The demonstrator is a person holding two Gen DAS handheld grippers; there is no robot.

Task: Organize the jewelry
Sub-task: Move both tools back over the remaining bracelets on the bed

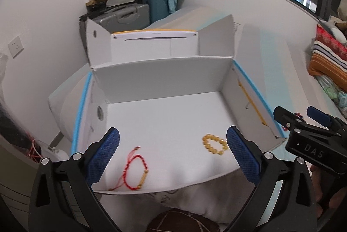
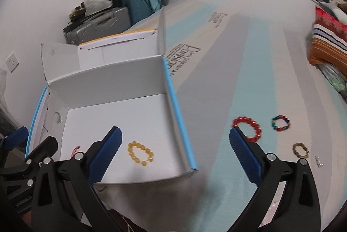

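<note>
Left wrist view: the left gripper (image 1: 172, 151) hangs above an open white box (image 1: 164, 71) with blue edges, its blue-padded fingers (image 1: 104, 154) spread wide with nothing between them. On the white floor of the box lie two pieces, well apart: a red cord bracelet (image 1: 136, 173) with gold tubes near the front edge, and a yellow bead bracelet (image 1: 214, 143) further right, just beside the right finger as seen. The right gripper (image 1: 312, 134) enters at the right edge, outside the box wall, a hand (image 1: 329, 193) beneath it.

Right wrist view: the right gripper (image 2: 175, 151) is also spread wide and empty, straddling the box's blue right wall (image 2: 175, 106). The yellow bead bracelet (image 2: 141, 153) lies inside the box (image 2: 108, 73) near the left finger; only a scrap of the red cord bracelet (image 2: 76, 149) shows. Outside on the striped sheet (image 2: 216, 71) lie a red bead bracelet (image 2: 247, 128), a multicoloured bracelet (image 2: 280, 123), a brown bead bracelet (image 2: 300, 150) and a small silvery piece (image 2: 319, 162). The left gripper (image 2: 23, 145) shows at the left edge.
</note>
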